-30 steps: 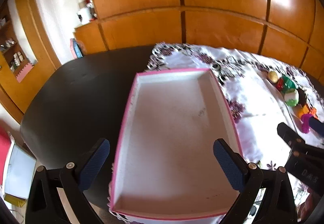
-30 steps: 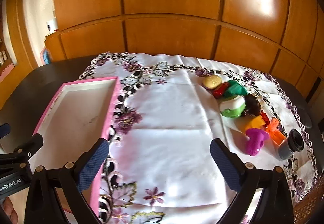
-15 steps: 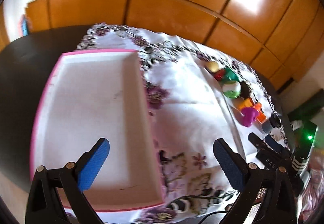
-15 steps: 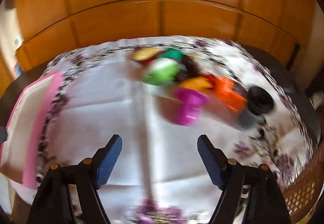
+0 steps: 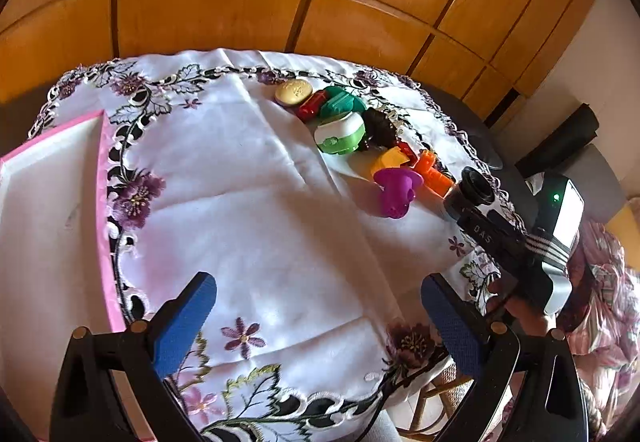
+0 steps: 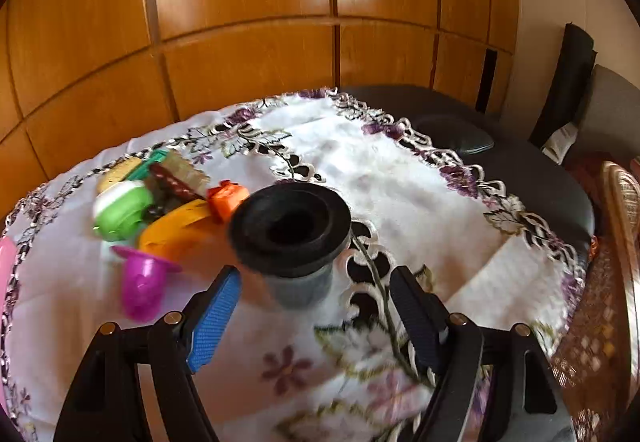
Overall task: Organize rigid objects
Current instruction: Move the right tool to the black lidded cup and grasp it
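right gripper (image 6: pixel 314 312): jaws spread, nothing held, just before grey black-rimmed cup (image 6: pixel 294 238) on tablecloth (image 5: pixel 256 210), contact unclear through blur | left gripper (image 5: pixel 320 318): open, empty | pink tray (image 5: pixel 44 226) at cloth's left

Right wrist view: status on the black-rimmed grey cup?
Right gripper open, lined up just short of black-rimmed grey cup. Left gripper open, holding nothing. Magenta plastic piece close beside the cup.
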Tool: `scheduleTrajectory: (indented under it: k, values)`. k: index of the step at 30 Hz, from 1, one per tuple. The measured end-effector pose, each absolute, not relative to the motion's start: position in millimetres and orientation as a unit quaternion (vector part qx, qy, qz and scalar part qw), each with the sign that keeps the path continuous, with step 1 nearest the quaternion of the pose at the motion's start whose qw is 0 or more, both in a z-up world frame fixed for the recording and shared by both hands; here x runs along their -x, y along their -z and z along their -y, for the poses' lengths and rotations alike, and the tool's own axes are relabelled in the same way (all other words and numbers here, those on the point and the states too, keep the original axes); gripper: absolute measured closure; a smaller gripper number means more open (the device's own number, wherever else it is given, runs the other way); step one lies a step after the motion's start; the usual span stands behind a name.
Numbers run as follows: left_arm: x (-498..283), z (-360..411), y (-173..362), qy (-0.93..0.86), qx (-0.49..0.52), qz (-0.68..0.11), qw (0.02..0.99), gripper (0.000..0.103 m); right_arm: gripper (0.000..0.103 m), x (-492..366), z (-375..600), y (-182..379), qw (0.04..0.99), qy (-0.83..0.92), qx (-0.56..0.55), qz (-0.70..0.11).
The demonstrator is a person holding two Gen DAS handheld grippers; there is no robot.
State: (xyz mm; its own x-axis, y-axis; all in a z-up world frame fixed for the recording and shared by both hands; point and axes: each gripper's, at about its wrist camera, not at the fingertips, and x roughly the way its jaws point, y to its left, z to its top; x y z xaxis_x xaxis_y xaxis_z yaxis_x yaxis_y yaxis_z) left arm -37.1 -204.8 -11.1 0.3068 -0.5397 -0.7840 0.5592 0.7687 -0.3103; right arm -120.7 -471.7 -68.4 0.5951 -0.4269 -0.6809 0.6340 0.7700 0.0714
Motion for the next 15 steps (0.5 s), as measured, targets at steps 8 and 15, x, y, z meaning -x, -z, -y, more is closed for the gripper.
scheduleTrajectory:
  k: [8, 15]
  values:
    - [27, 220, 39, 0.331, -0.025, -0.529, 0.781, 0.0, 0.06, 104, 485, 83, 0.883, 0.273, -0.181, -0.337]
    - [27, 255, 41, 0.352, -0.042, -0.501, 0.789, 0.0, 0.06, 108, 485, 87, 0.896, 0.246, -0.203, -0.309]
